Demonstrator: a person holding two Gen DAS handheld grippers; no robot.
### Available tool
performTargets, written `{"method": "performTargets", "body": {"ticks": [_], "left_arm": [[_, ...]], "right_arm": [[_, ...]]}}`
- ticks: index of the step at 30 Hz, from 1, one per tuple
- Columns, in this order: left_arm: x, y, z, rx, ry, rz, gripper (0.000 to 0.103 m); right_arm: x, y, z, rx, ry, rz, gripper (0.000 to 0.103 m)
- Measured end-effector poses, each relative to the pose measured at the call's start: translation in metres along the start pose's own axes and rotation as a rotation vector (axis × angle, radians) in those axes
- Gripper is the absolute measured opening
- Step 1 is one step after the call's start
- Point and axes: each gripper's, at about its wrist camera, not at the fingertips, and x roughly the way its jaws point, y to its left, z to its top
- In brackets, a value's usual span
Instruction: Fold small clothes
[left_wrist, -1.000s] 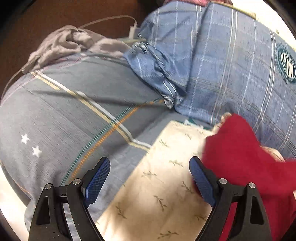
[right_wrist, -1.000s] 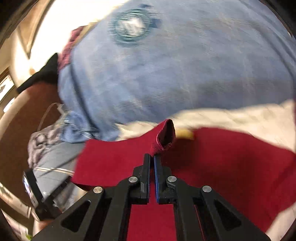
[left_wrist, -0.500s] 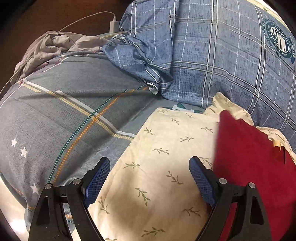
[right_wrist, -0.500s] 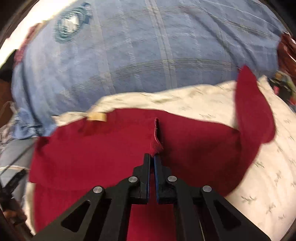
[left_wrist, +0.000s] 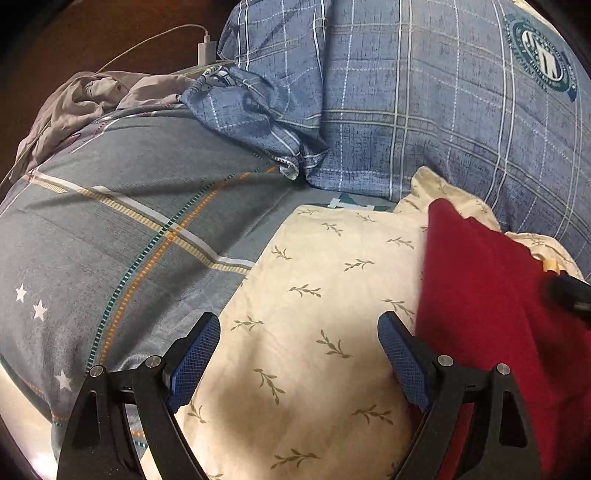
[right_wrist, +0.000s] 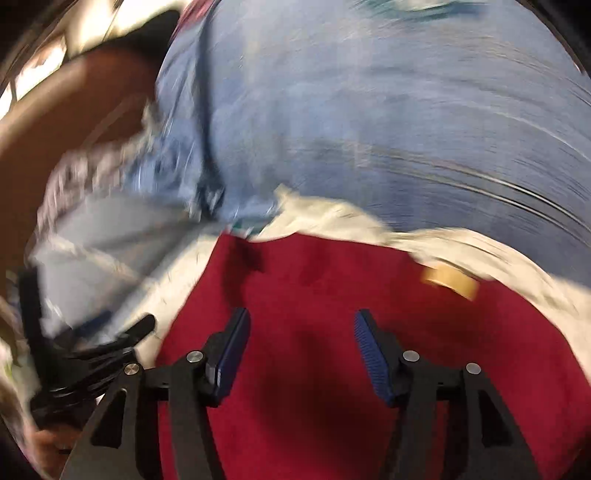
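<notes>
A red garment (left_wrist: 491, 302) lies at the right of the left wrist view, spread on a cream leaf-print cloth (left_wrist: 314, 332) over a bed. In the blurred right wrist view it fills the lower middle of the frame, mostly flat, deep red, with a small tan tag (right_wrist: 448, 277) near its upper right edge.

The right gripper (right_wrist: 301, 347) hangs over the garment, fingers parted, holding nothing. The left gripper (left_wrist: 299, 354) hovers over the cream cloth, fingers wide apart and empty.

This looks like a pause between folds. The next move likely calls for pinching a fresh edge of the garment.
</notes>
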Motion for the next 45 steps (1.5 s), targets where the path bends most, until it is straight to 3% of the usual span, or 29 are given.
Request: {"method": "performTargets", "body": {"ticks": [5, 6, 7, 8, 9, 13, 16, 19, 22, 23, 24, 25, 27, 29, 31, 32, 34, 35, 36, 40, 45], "left_arm": [[0.008, -0.001, 0.005, -0.007, 0.007, 0.003, 0.088], [0.009, -0.001, 0.006, -0.006, 0.007, 0.004, 0.088], [0.011, -0.002, 0.007, -0.004, 0.008, 0.005, 0.088], [0.012, -0.003, 0.007, -0.003, 0.008, 0.007, 0.088], [0.013, -0.003, 0.007, -0.001, 0.01, 0.01, 0.088], [0.01, -0.002, 0.007, -0.024, -0.017, 0.002, 0.088], [0.007, -0.002, 0.006, -0.036, -0.035, -0.015, 0.088], [0.004, -0.006, 0.005, -0.02, -0.037, -0.034, 0.088], [-0.003, -0.006, 0.004, -0.012, -0.058, -0.057, 0.088], [-0.006, -0.006, 0.005, -0.012, -0.069, -0.069, 0.088], [-0.009, -0.005, 0.005, -0.014, -0.077, -0.08, 0.088], [-0.011, -0.005, 0.005, -0.015, -0.084, -0.094, 0.088], [-0.014, -0.005, 0.004, -0.012, -0.088, -0.107, 0.088], [-0.015, -0.009, 0.003, 0.005, -0.087, -0.111, 0.088], [-0.015, -0.014, 0.001, 0.027, -0.087, -0.101, 0.088], [-0.015, -0.017, 0.001, 0.039, -0.086, -0.096, 0.088], [-0.014, -0.022, -0.001, 0.057, -0.081, -0.087, 0.088], [-0.012, -0.025, -0.002, 0.067, -0.072, -0.082, 0.088], [-0.01, -0.027, -0.003, 0.074, -0.063, -0.079, 0.088], [-0.005, -0.037, -0.004, 0.105, -0.046, -0.055, 0.088], [0.006, -0.048, -0.005, 0.163, 0.002, -0.01, 0.088]], "right_arm": [[0.047, 0.01, 0.005, -0.145, 0.081, -0.045, 0.06], [0.051, 0.009, 0.003, -0.151, 0.096, -0.031, 0.055], [0.055, 0.006, 0.001, -0.145, 0.115, -0.011, 0.046], [0.055, 0.005, 0.0, -0.144, 0.12, 0.002, 0.023], [0.052, 0.005, 0.002, -0.154, 0.114, -0.002, 0.01], [0.029, -0.002, 0.011, -0.104, 0.025, -0.068, 0.008], [0.038, -0.007, 0.004, -0.042, 0.033, -0.111, 0.008], [0.038, -0.007, -0.006, -0.011, 0.01, -0.117, 0.015], [0.003, -0.021, -0.009, 0.074, 0.006, -0.055, 0.039], [-0.015, -0.028, -0.015, 0.104, -0.025, -0.063, 0.053], [-0.034, -0.037, -0.023, 0.118, -0.063, -0.101, 0.065], [-0.052, -0.049, -0.032, 0.132, -0.087, -0.173, 0.069], [-0.085, -0.08, -0.053, 0.165, -0.119, -0.353, 0.07], [-0.097, -0.106, -0.065, 0.2, -0.098, -0.494, 0.07], [-0.099, -0.134, -0.077, 0.261, -0.057, -0.562, 0.071], [-0.097, -0.142, -0.08, 0.285, -0.043, -0.554, 0.071], [-0.086, -0.157, -0.087, 0.342, -0.006, -0.496, 0.058], [-0.08, -0.162, -0.09, 0.372, 0.021, -0.435, 0.02], [-0.079, -0.163, -0.093, 0.396, 0.03, -0.39, 0.01], [-0.111, -0.151, -0.092, 0.327, -0.102, -0.48, 0.006], [-0.097, -0.17, -0.09, 0.363, -0.036, -0.536, 0.01]]}}
